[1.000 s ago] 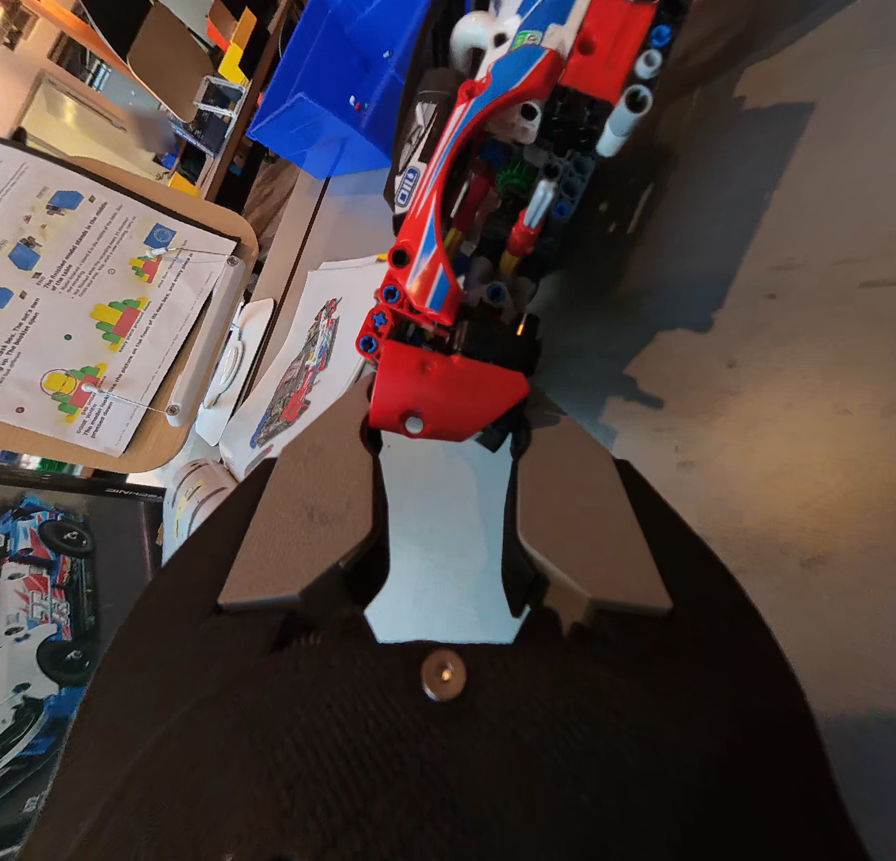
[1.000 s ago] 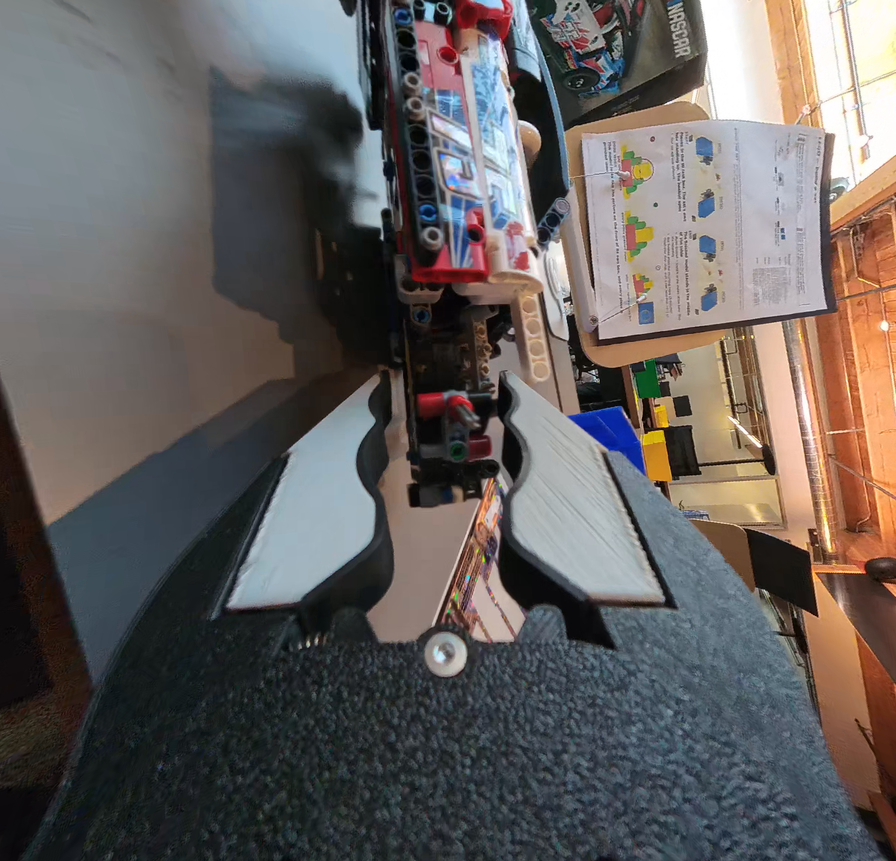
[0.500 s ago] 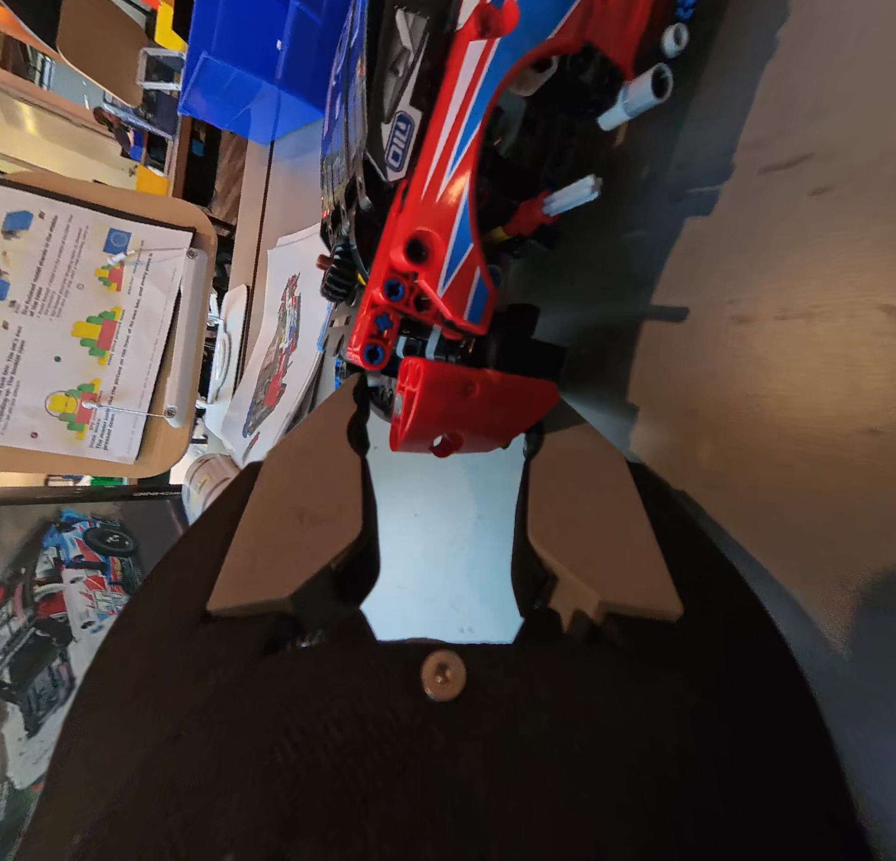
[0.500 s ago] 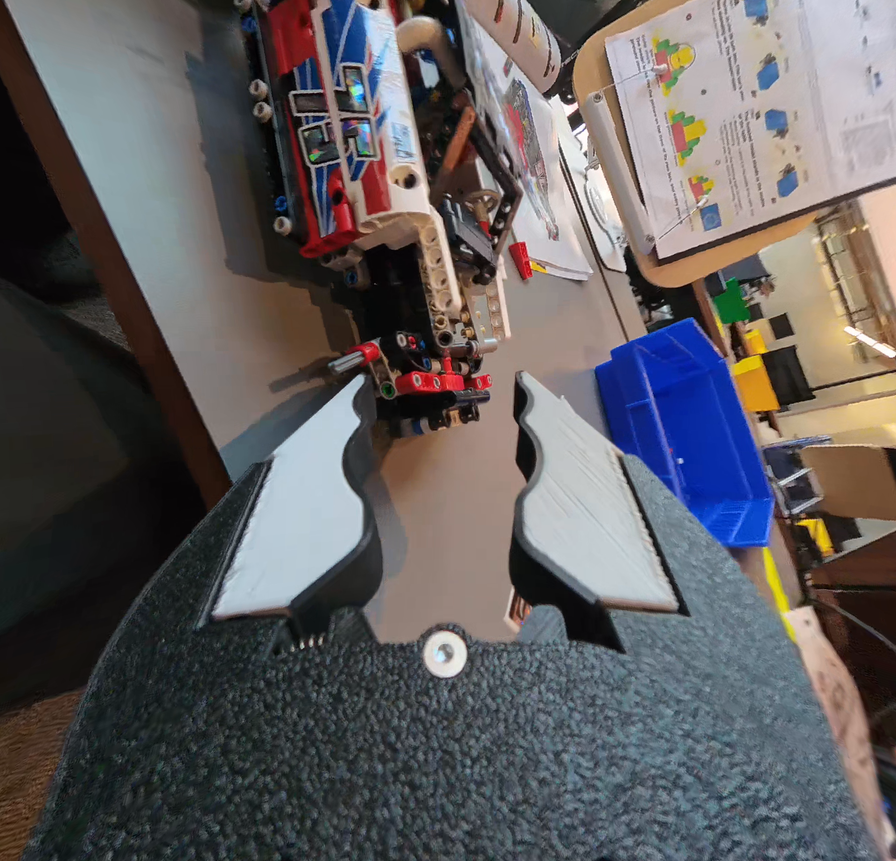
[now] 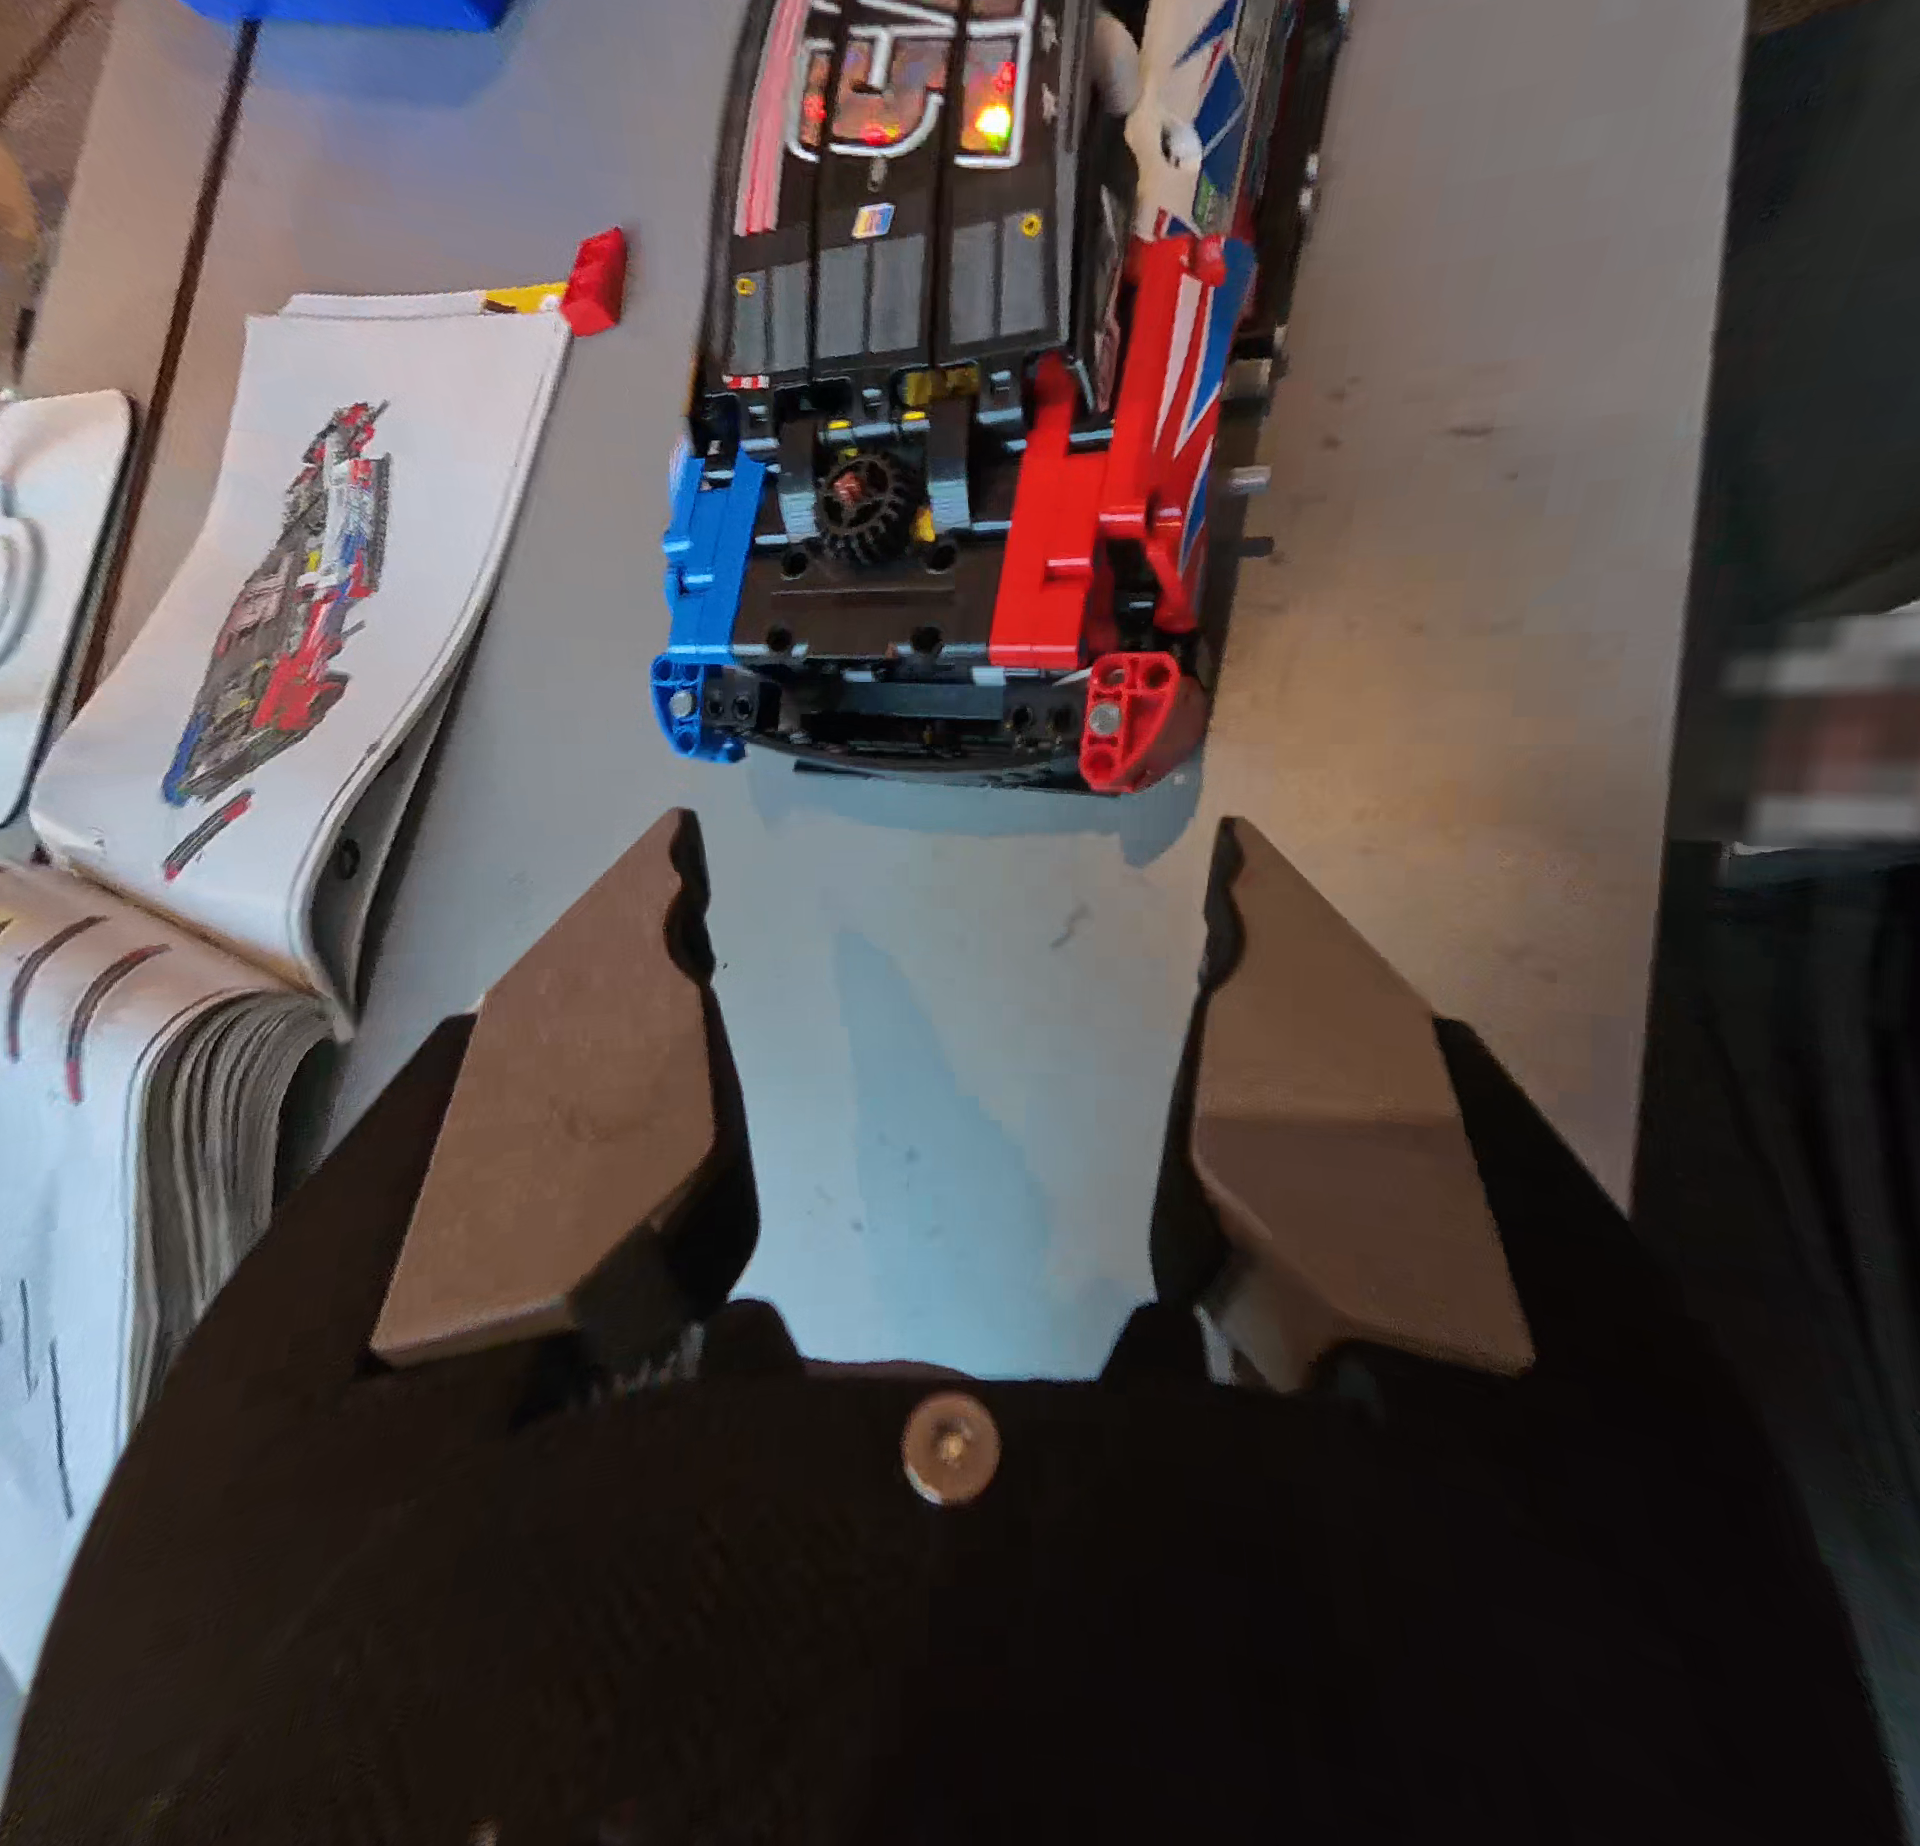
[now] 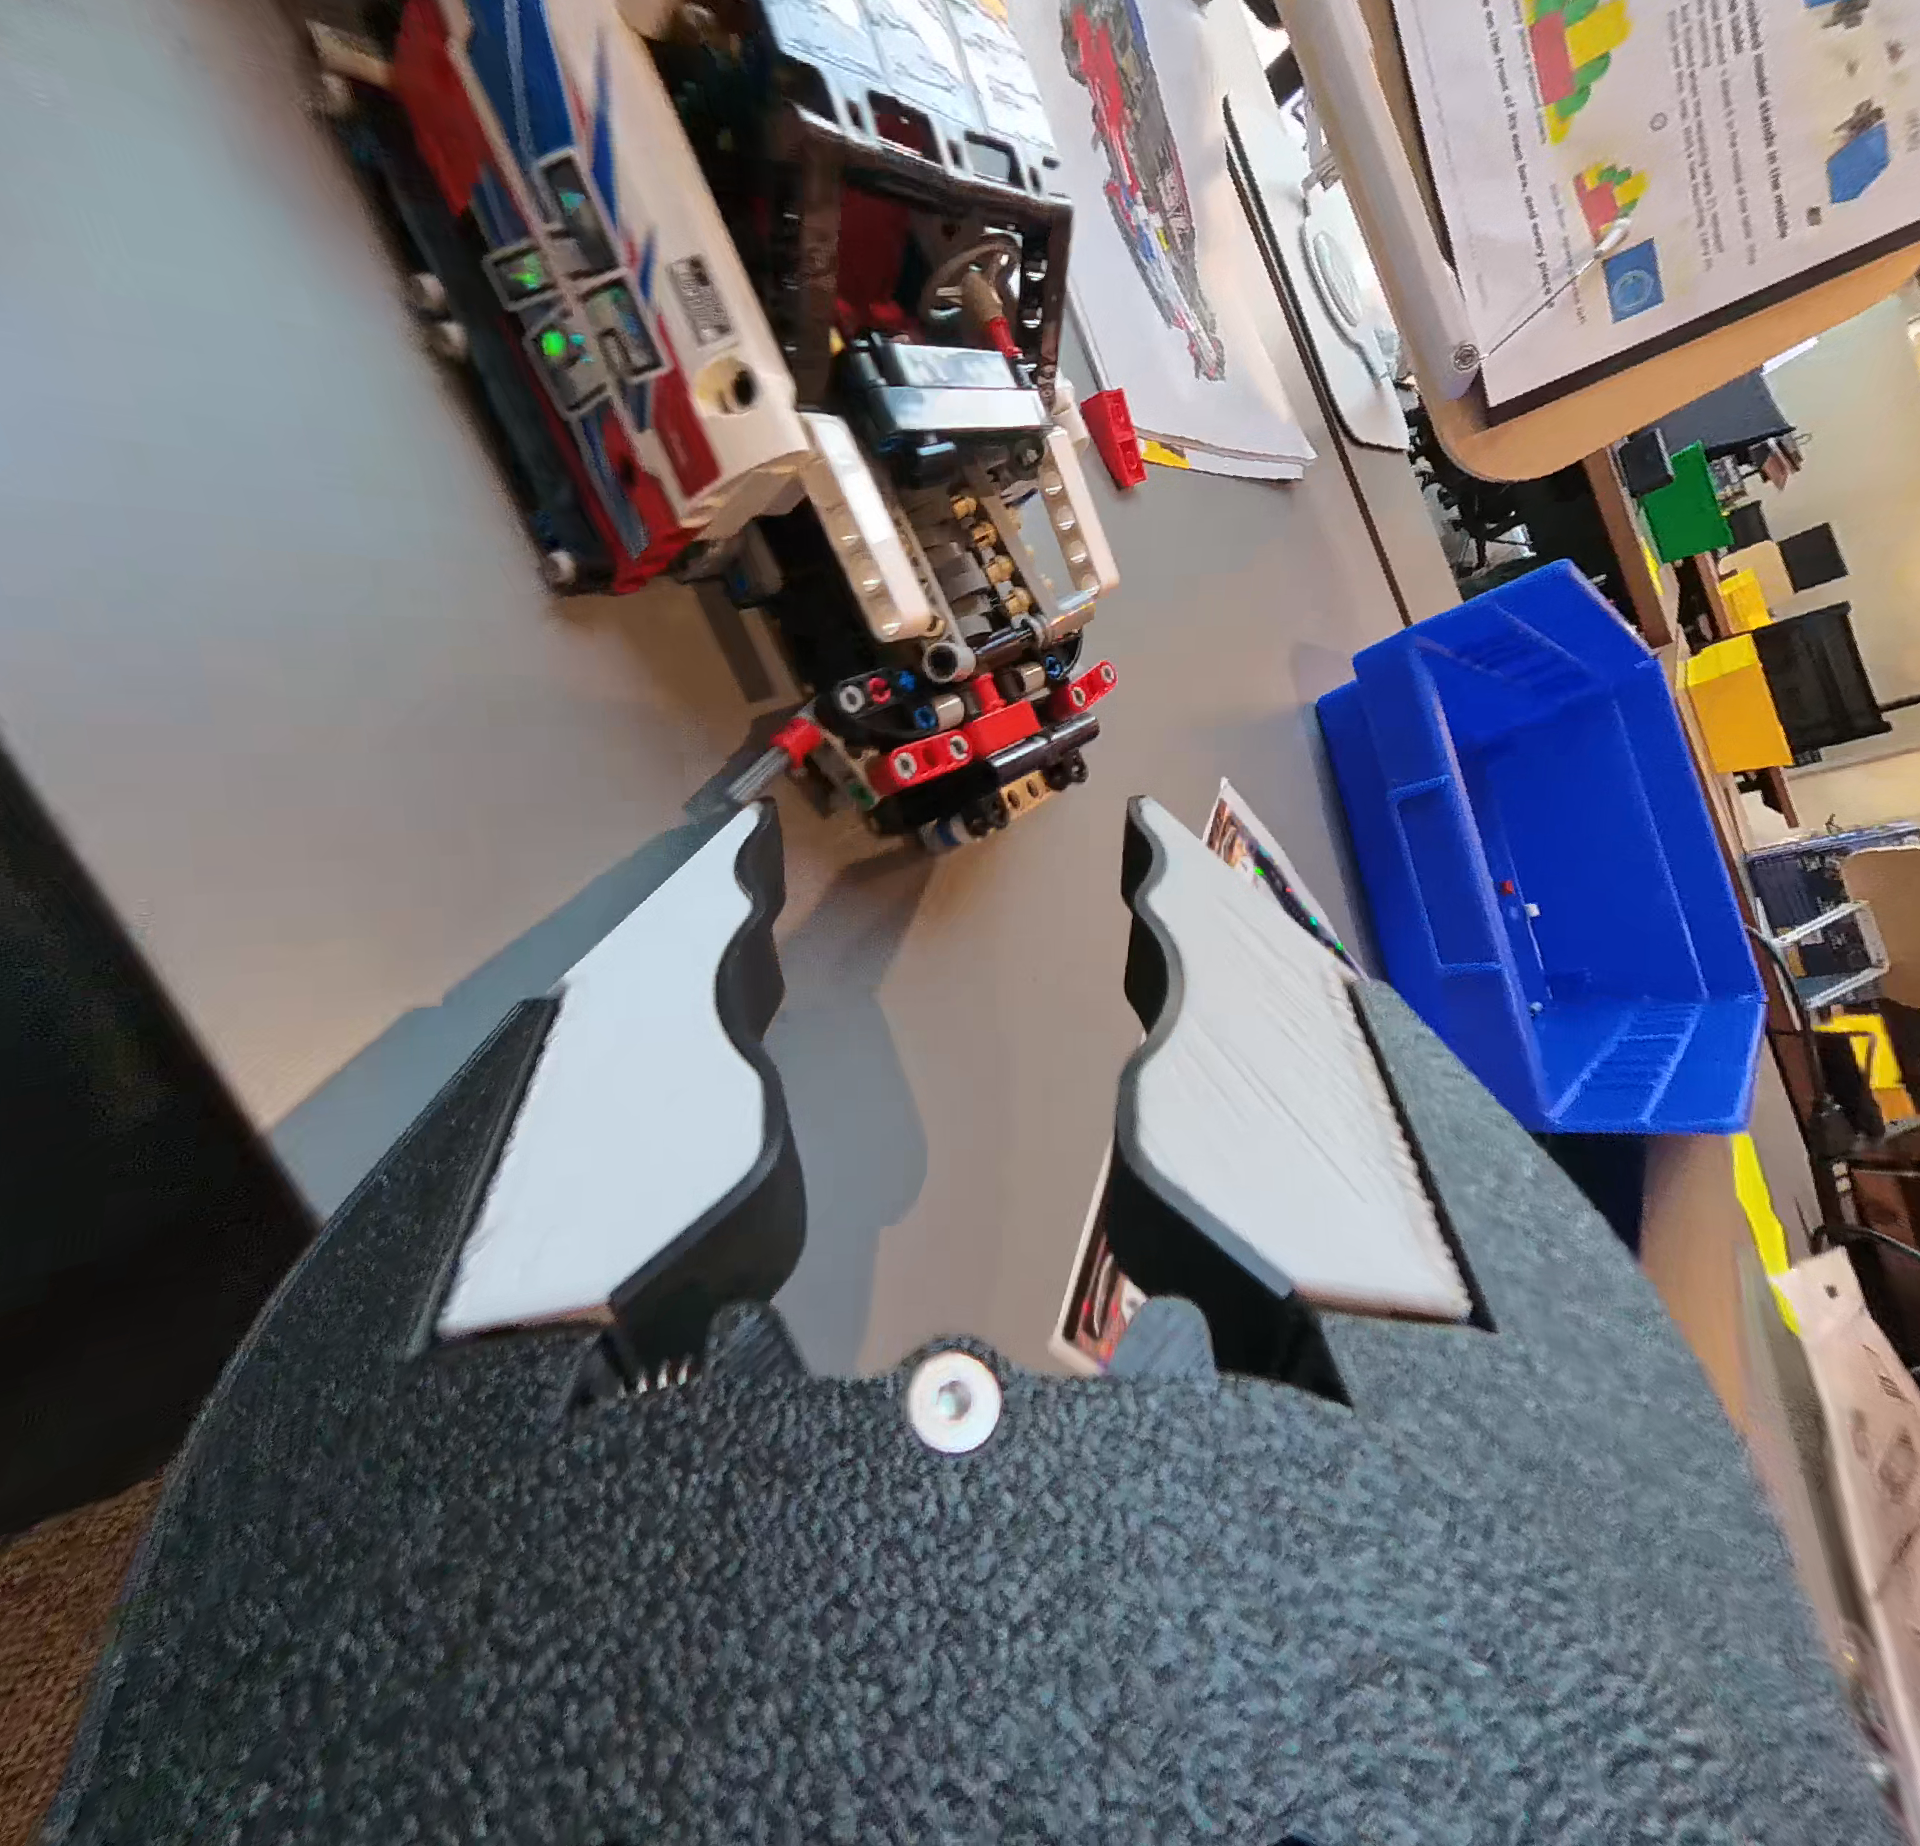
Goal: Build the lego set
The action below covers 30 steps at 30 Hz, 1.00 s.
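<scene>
A partly built lego race car (image 5: 935,466) in red, blue, black and white stands on the grey table (image 5: 935,1121). My left gripper (image 5: 951,861) is open and empty, a short way back from the car's end with the red and blue corner pieces. In the right wrist view the car (image 6: 831,425) shows from its other end, with exposed beams and pins. My right gripper (image 6: 951,830) is open and empty, just short of that end. A loose red piece (image 5: 597,279) lies beside the car; it also shows in the right wrist view (image 6: 1117,435).
An open instruction booklet (image 5: 281,653) lies left of the car. A blue bin (image 6: 1538,882) stands on the table at the right. A clipboard with a printed sheet (image 6: 1662,134) leans behind. The table edge (image 5: 1694,549) runs close to the car's right side. About 25 cm separates my left fingertips from my right. The loose red piece (image 5: 597,279) lies around 20 cm away from my right fingertips. The right camera catches it too, in the right wrist view (image 6: 1113,433).
Both grippers have let go of the car and opened wide. The car went from held tilted to standing on the table, and both grippers have drawn back from it.
</scene>
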Each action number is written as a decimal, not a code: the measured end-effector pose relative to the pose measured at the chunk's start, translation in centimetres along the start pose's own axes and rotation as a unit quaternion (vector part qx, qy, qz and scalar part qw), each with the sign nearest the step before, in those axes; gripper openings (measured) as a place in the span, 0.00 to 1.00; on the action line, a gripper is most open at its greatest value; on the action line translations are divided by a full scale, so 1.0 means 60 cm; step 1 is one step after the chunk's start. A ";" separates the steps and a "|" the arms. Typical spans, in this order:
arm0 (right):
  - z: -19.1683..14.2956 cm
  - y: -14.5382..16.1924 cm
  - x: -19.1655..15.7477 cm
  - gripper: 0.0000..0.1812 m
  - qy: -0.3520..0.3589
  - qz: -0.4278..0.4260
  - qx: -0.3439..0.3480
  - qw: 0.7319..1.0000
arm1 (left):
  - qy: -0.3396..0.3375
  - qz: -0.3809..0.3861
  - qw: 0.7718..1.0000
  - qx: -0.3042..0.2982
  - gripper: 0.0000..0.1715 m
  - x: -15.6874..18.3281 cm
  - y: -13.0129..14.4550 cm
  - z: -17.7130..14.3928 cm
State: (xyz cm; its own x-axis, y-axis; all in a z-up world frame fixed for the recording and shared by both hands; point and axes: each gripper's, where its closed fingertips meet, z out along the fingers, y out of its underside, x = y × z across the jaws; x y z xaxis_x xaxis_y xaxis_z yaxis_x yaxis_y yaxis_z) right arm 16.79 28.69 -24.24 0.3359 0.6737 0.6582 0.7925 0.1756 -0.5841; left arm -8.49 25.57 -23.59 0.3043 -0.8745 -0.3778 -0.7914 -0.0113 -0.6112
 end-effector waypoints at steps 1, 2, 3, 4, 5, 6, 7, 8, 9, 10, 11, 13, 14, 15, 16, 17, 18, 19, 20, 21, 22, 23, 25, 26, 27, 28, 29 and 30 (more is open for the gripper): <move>-0.013 0.001 -0.002 0.36 0.003 -0.008 0.000 1.000 | -0.009 -0.009 1.000 0.008 0.55 -0.005 0.001 -0.015; -0.028 0.004 -0.001 0.35 0.010 -0.013 -0.001 1.000 | -0.017 -0.019 1.000 0.013 0.55 -0.010 0.005 -0.029; -0.045 0.007 0.005 0.35 0.020 -0.014 -0.001 1.000 | -0.030 -0.032 0.999 0.016 0.55 -0.016 0.011 -0.041; -0.062 0.009 0.014 0.34 0.035 -0.009 -0.001 0.999 | -0.043 -0.049 0.998 0.020 0.55 -0.022 0.019 -0.053; -0.080 0.012 0.027 0.34 0.052 0.002 0.001 0.999 | -0.051 -0.066 0.996 0.023 0.55 -0.026 0.027 -0.062; -0.099 0.013 0.042 0.33 0.071 0.020 0.007 0.997 | -0.059 -0.086 0.994 0.029 0.57 -0.030 0.035 -0.071; -0.116 0.013 0.058 0.33 0.089 0.047 0.018 0.995 | -0.064 -0.113 0.991 0.039 0.57 -0.034 0.041 -0.078; -0.133 0.012 0.074 0.32 0.106 0.082 0.033 0.990 | -0.067 -0.145 0.986 0.054 0.57 -0.036 0.044 -0.084; -0.147 0.012 0.089 0.31 0.122 0.123 0.050 0.984 | -0.061 -0.177 0.980 0.068 0.57 -0.034 0.046 -0.087; -0.158 0.011 0.100 0.31 0.133 0.168 0.069 0.974 | -0.049 -0.203 0.974 0.082 0.59 -0.028 0.047 -0.089; -0.166 0.010 0.107 0.31 0.139 0.211 0.091 0.963 | -0.042 -0.227 0.969 0.093 0.60 -0.023 0.049 -0.089; -0.174 0.004 0.110 0.30 0.136 0.287 0.141 0.938 | -0.041 -0.260 0.958 0.115 0.60 -0.015 0.053 -0.088; -0.174 0.002 0.109 0.30 0.130 0.320 0.162 0.924 | -0.042 -0.275 0.952 0.129 0.60 -0.014 0.053 -0.089; -0.171 -0.002 0.107 0.30 0.119 0.347 0.178 0.913 | -0.036 -0.294 0.943 0.150 0.60 -0.015 0.047 -0.094; -0.170 -0.010 0.108 0.31 0.105 0.367 0.192 0.904 | -0.023 -0.318 0.930 0.182 0.61 -0.019 0.034 -0.106; -0.171 -0.020 0.112 0.34 0.091 0.379 0.204 0.898 | -0.008 -0.343 0.913 0.223 0.61 -0.030 0.016 -0.126; -0.176 -0.030 0.124 0.37 0.089 0.382 0.215 0.894 | 0.005 -0.359 0.894 0.269 0.61 -0.045 -0.003 -0.152; -0.183 -0.041 0.142 0.38 0.094 0.382 0.229 0.890 | 0.014 -0.364 0.875 0.318 0.61 -0.064 -0.021 -0.181; -0.191 -0.052 0.162 0.38 0.098 0.382 0.244 0.886 | 0.008 -0.369 0.856 0.361 0.60 -0.089 -0.033 -0.209; -0.195 -0.062 0.179 0.38 0.096 0.387 0.257 0.880 | -0.005 -0.368 0.846 0.385 0.57 -0.111 -0.038 -0.226; -0.192 -0.068 0.194 0.38 0.090 0.394 0.267 0.875 | -0.023 -0.357 0.850 0.385 0.55 -0.126 -0.037 -0.229; -0.182 -0.069 0.202 0.38 0.078 0.401 0.270 0.872 | -0.042 -0.344 0.863 0.367 0.55 -0.135 -0.030 -0.219; -0.129 -0.047 0.198 0.41 0.044 0.413 0.229 0.880 | -0.058 -0.319 0.890 0.320 0.53 -0.135 -0.018 -0.179; -0.093 -0.029 0.186 0.49 0.019 0.416 0.193 0.888 | -0.060 -0.308 0.901 0.299 0.51 -0.131 -0.012 -0.155; -0.056 -0.007 0.176 0.54 0.004 0.426 0.154 0.892 | -0.063 -0.294 0.912 0.278 0.49 -0.126 -0.006 -0.131; -0.024 0.013 0.164 0.54 -0.012 0.428 0.119 0.896 | -0.068 -0.277 0.923 0.258 0.47 -0.121 0.002 -0.108; 0.004 0.027 0.157 0.51 -0.021 0.423 0.098 0.900 | -0.073 -0.257 0.935 0.235 0.45 -0.117 0.009 -0.085; 0.026 0.036 0.155 0.49 -0.019 0.415 0.090 0.905 | -0.078 -0.237 0.944 0.217 0.42 -0.114 0.015 -0.065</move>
State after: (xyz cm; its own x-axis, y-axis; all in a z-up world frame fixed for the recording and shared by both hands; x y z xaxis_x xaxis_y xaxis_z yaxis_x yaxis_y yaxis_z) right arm 20.81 36.48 -20.10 0.7575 0.6503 -0.0581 0.1774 -0.2906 -0.9402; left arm -13.35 29.66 -18.86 0.6702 -0.7391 -0.0680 -0.2659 -0.1536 -0.9517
